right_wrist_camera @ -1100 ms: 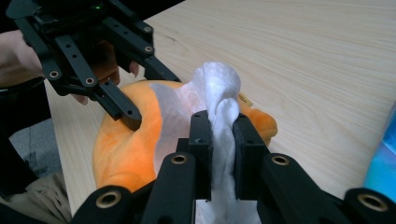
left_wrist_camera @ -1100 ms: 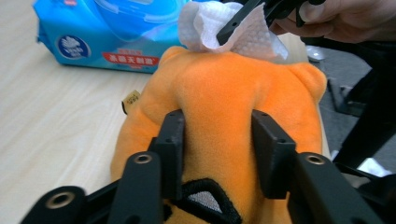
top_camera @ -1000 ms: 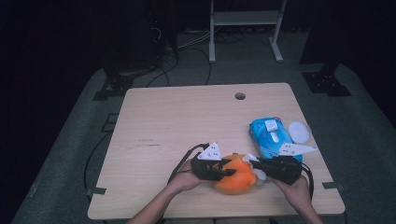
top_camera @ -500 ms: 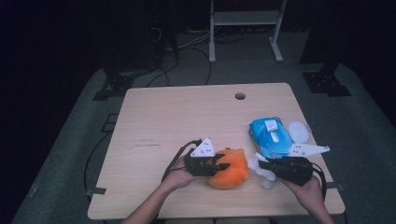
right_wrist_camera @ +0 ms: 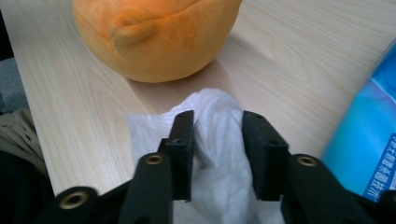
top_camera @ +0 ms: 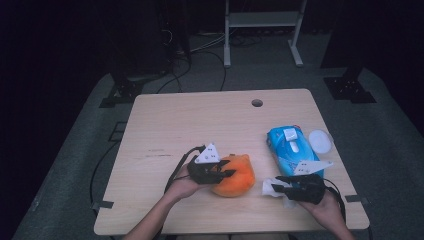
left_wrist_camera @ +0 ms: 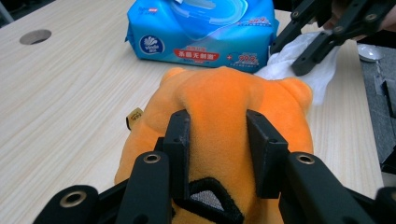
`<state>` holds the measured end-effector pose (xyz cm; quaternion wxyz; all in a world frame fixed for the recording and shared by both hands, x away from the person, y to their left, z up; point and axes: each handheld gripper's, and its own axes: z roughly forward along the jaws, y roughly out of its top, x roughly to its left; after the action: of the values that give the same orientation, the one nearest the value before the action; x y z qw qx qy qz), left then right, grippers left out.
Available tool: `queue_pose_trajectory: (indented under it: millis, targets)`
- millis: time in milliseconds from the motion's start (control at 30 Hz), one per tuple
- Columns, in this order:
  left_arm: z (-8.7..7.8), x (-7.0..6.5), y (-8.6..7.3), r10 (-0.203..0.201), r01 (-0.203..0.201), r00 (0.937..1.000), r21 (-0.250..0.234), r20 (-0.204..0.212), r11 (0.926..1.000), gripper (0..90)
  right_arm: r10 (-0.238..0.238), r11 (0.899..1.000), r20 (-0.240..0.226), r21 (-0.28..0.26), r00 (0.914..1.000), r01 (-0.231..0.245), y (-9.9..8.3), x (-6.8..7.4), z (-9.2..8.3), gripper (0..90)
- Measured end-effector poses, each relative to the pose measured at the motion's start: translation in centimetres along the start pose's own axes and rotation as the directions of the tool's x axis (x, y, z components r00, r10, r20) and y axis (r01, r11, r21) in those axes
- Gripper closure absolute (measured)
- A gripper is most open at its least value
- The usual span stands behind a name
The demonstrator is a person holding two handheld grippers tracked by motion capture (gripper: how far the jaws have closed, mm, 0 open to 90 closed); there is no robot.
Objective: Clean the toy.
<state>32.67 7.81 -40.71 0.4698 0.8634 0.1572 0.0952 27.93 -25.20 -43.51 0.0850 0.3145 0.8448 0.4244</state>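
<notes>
the left gripper is clenched on the orange plush toy, near the table's near edge, left of the blue wipes pack. the right gripper has just been opening; the white wipe lies between its jaws, seemingly released. i judge the wiping is paused or finished; putting things away remains.

The high view looks forward and down from above the person's side on the whole table. Each gripper view sits low and close, looking along its black jaws. All three share the orange plush toy, white wipe and blue wet-wipes pack.
</notes>
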Motion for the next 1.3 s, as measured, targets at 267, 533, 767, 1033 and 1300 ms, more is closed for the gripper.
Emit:
queue_pose_trajectory:
  millis: [267,533,767,1033,1300]
  targets:
    - [-0.7,0.8,0.0,-0.011,0.011,0.9994,0.002,-0.032,0.9999,64.8,0.019,0.999,-0.032,-0.042,0.9993,-0.021,0.0,-0.2,-0.4,51.8]
    - [-1.7,2.5,0.2,-0.025,0.026,0.9946,0.011,-0.101,0.9996,64.8,0.027,0.996,-0.054,-0.084,0.9982,-0.032,0.2,-0.2,-0.6,48.6]
    - [-2.5,4.5,0.5,-0.034,0.037,0.9851,0.016,-0.169,0.9992,64.6,0.02,0.994,-0.045,-0.104,0.9988,-0.025,0.4,-0.1,-0.6,47.2]
    - [-2.2,6.6,-0.1,-0.063,0.071,0.976,0.034,-0.209,0.9969,64.5,0.016,0.993,-0.033,-0.114,0.9993,-0.02,0.5,-0.3,-0.3,45.3]
    - [-1.5,7.8,-0.9,-0.097,0.105,0.9749,0.03,-0.2,0.994,58.8,0.024,0.992,-0.025,-0.12,0.9994,-0.027,0.7,-0.5,-0.3,43.0]
